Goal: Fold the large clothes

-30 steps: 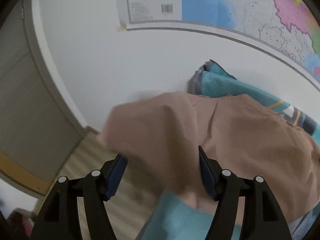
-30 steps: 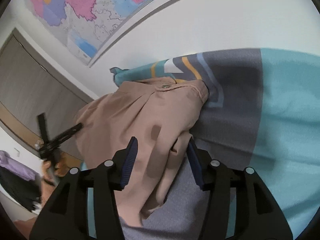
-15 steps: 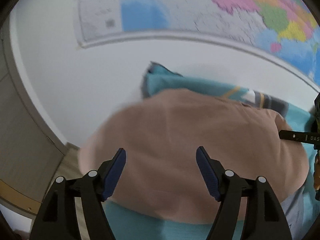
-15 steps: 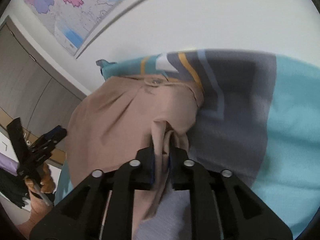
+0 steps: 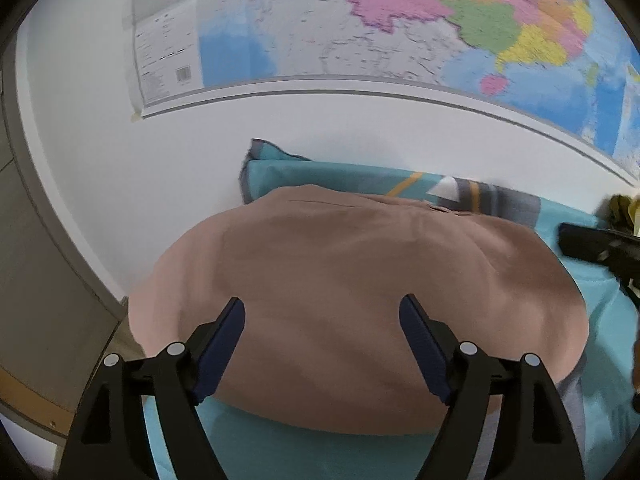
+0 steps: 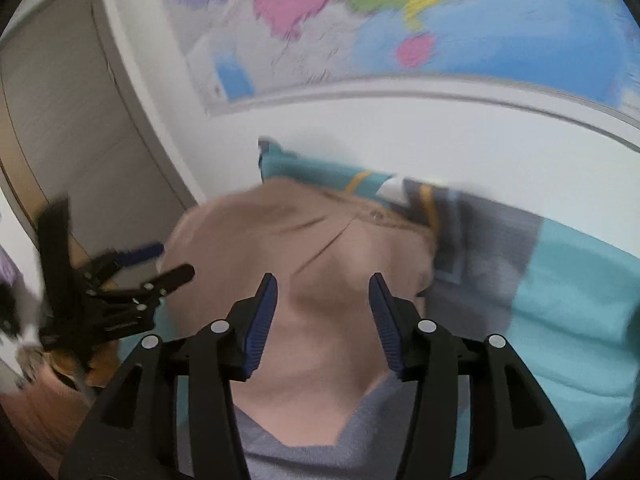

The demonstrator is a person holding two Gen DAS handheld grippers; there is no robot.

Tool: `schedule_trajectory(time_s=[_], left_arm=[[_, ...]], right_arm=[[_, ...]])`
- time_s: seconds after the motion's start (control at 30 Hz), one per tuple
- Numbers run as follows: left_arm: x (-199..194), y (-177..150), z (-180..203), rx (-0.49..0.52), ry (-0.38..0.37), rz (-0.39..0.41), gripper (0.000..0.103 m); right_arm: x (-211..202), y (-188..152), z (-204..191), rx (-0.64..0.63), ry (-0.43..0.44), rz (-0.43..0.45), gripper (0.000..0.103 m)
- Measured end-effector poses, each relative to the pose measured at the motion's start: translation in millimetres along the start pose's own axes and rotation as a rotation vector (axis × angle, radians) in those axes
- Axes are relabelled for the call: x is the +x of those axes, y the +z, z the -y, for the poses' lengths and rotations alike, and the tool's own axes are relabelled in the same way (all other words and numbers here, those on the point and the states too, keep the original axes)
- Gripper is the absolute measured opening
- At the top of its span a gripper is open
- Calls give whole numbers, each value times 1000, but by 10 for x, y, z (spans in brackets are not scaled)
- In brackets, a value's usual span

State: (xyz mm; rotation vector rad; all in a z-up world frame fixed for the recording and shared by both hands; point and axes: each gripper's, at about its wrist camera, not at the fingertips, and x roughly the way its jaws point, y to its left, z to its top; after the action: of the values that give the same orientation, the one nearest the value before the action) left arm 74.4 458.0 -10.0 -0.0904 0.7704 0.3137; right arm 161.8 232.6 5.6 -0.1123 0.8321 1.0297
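Note:
A tan shirt (image 5: 352, 296) lies folded over on a teal and grey bedspread (image 5: 340, 172). My left gripper (image 5: 322, 336) is open and empty above the shirt's near edge. In the right wrist view the shirt (image 6: 328, 248) lies under my right gripper (image 6: 323, 320), which is open and empty. The left gripper (image 6: 132, 280) shows at the left of that view, beside the shirt. The right gripper's black tip (image 5: 592, 240) shows at the right edge of the left wrist view.
A large colourful map (image 5: 400, 28) hangs on the white wall behind the bed. A grey door (image 6: 68, 128) and wood floor (image 6: 44, 412) are at the left. A yellow-green thing (image 5: 624, 208) lies at the bed's far right.
The left gripper let go of the shirt, which dropped flat over itself. The right gripper shut on the shirt's edge half a second ago and is now open and drawn back.

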Motion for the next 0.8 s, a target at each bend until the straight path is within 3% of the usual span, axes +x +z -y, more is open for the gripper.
schedule_trajectory(time_s=[0.3,0.47,0.67,0.8], left_arm=[[280,-129,76,-9,15,-68,77],[357,-186,6,-30,12,-92,77],[224,-278,71,-23,-15,-74,87],[314,-370,123,-10,-1,-97,93]], right_arm=[[756,-75,23,-8,-15,-161,42],[581,-83,22,21,13,-131,44],[265,-312,-167,-31,75,-88,50],[367,-531,-282,-109,27,-133,51]])
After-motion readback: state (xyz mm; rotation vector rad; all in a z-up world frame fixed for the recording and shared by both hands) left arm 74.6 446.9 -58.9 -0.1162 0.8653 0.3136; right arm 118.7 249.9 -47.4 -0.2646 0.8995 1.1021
